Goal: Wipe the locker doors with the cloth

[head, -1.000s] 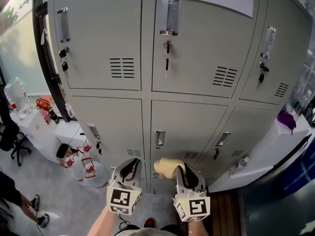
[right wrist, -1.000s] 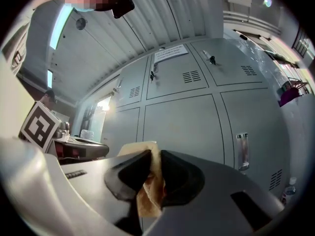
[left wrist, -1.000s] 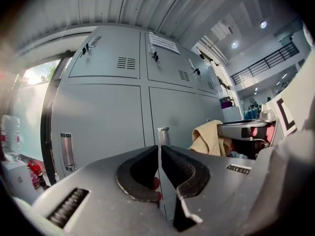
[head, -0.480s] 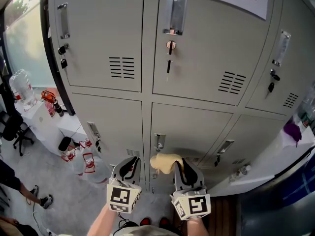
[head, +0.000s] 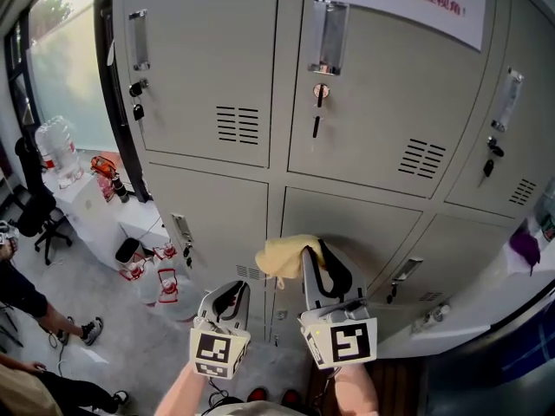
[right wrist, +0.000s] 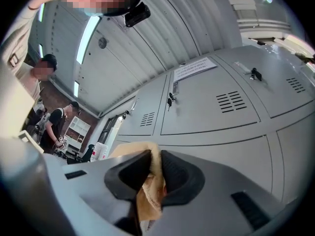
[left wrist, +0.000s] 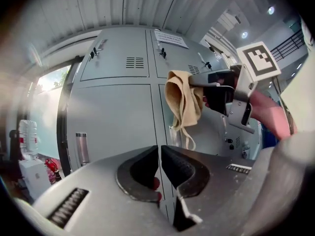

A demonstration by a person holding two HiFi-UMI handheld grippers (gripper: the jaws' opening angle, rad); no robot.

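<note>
Lockers (head: 208, 59) shut; hand-held gripper (head: 313, 256) clamps cloth (head: 279, 258)

Lifted the right tongs (head: 323, 265) a good bit over the last second, hauling the cloth (head: 282, 256) up the lower middle locker door (head: 364, 232). Was hanging down below that door's handle before, now bunched right over the handle's old spot. Also panned the head view a touch, pushing the lockers rightward in frame and opening up more floor (head: 130, 354) on the left, with a bystander's legs (head: 52, 315) further in.
</note>
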